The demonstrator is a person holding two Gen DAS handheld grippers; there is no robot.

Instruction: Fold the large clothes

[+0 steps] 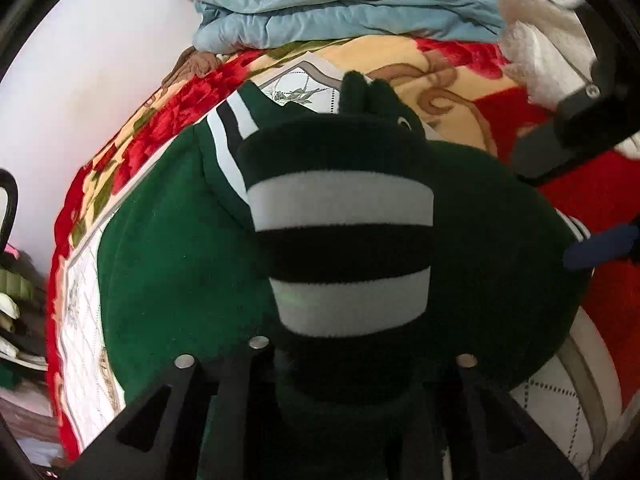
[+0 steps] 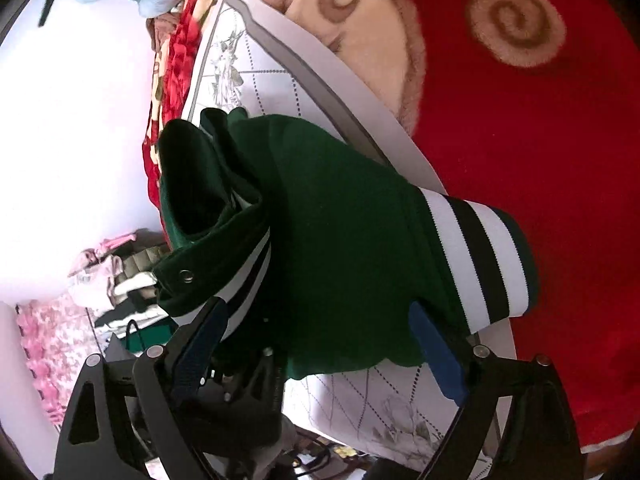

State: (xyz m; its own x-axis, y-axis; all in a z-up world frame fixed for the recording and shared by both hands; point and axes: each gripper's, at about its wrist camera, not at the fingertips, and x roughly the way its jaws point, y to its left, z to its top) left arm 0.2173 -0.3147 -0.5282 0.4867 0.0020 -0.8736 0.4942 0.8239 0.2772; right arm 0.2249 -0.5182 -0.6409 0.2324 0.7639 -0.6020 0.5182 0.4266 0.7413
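Covering the bed, a red floral blanket, perhaps fleece.

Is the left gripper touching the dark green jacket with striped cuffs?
Touching. In the left wrist view, the dark green jacket has its striped cuff bunched between the fingers of the left gripper.

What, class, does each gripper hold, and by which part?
The left gripper grips the dark green fleece jacket by its black-and-white striped cuff. The right gripper stands open, its fingers astride the jacket's edge.
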